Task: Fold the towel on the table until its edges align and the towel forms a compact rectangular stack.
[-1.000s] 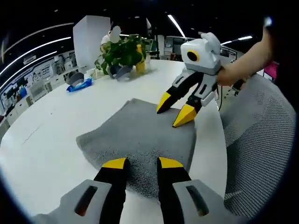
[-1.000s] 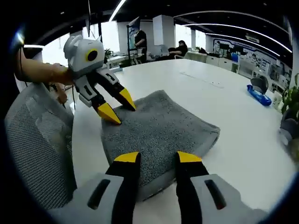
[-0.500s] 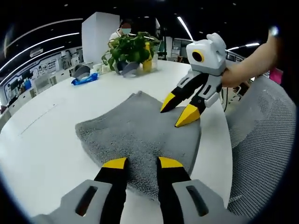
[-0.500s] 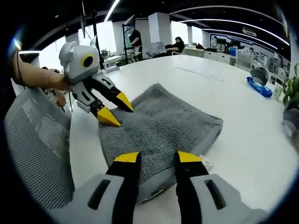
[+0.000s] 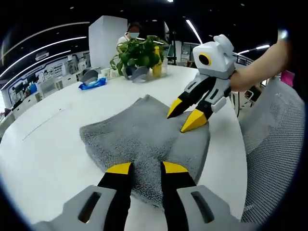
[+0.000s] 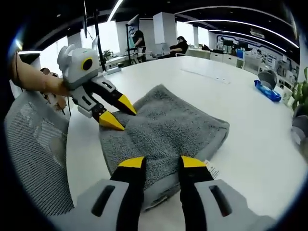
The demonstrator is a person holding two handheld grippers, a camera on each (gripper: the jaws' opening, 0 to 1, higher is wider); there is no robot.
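The grey towel (image 5: 139,137) lies folded in a thick rectangle on the white table (image 5: 45,144). My left gripper (image 5: 147,168) hovers open over its near edge, with only terry cloth showing between the jaws. My right gripper (image 5: 185,115) comes in from the right, open, its yellow tips just above the towel's far side. In the right gripper view the towel (image 6: 168,122) has a small white tag (image 6: 211,169) at its near corner. There my right gripper (image 6: 161,162) stands open over that edge, and the left gripper (image 6: 119,112) is open at the towel's left side.
A grey mesh chair (image 5: 274,144) stands against the table's edge beside the towel. At the back of the table are a potted plant (image 5: 139,53) and a blue packet (image 5: 94,84). People stand far off in the office. Bare tabletop (image 6: 255,130) stretches beyond the towel.
Both views have drifted slightly. The towel has kept its folded shape, and its white tag has come into the right gripper view. Both grippers have stayed open.
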